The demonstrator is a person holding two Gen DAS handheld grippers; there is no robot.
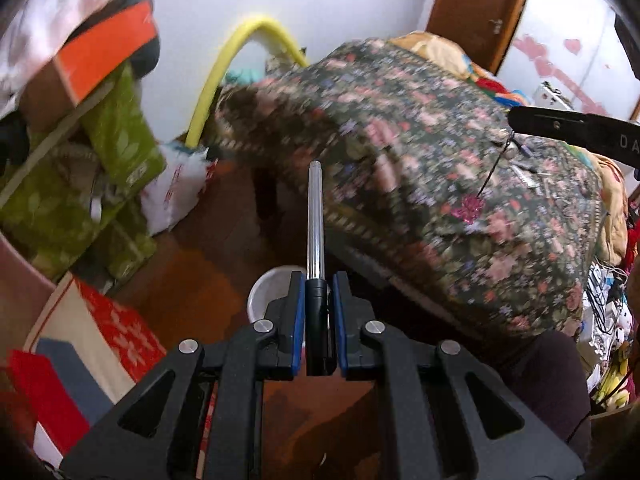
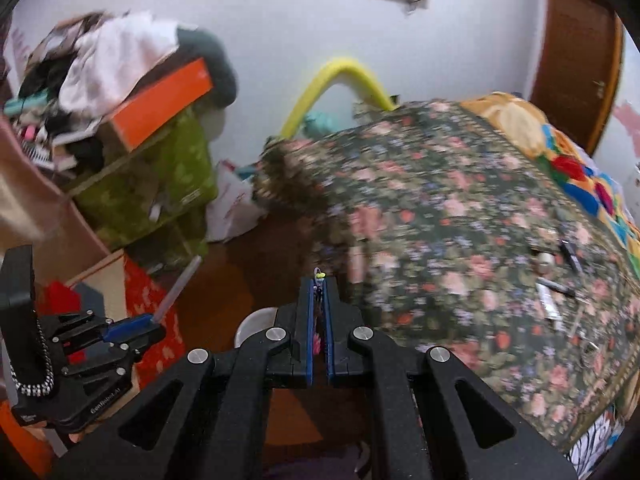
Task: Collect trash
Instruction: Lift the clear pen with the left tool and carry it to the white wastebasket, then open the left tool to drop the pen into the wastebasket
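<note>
Floor gap: brown floor (image 1: 224,248) is being squeezed between bed edge (image 1: 360,240) and boxes (image 1: 120,152).
Bucket: white bucket (image 1: 268,292), contents hidden.
Left gripper (image 1: 318,312): metal rod (image 1: 315,220) is being clamped.
Right gripper (image 2: 319,312): small trinket (image 2: 319,276) is being pinched.

I count one metal rod (image 1: 315,220), one white bowl (image 1: 269,292) beneath it, and two green boxes (image 2: 168,176) left of it.

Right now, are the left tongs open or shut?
Shut: the left tongs clamp the black handle of a silver rod that sticks out forward.

Silver-and-black rod (image 1: 315,240) upright, white bin (image 1: 269,292) on the floor below
</note>
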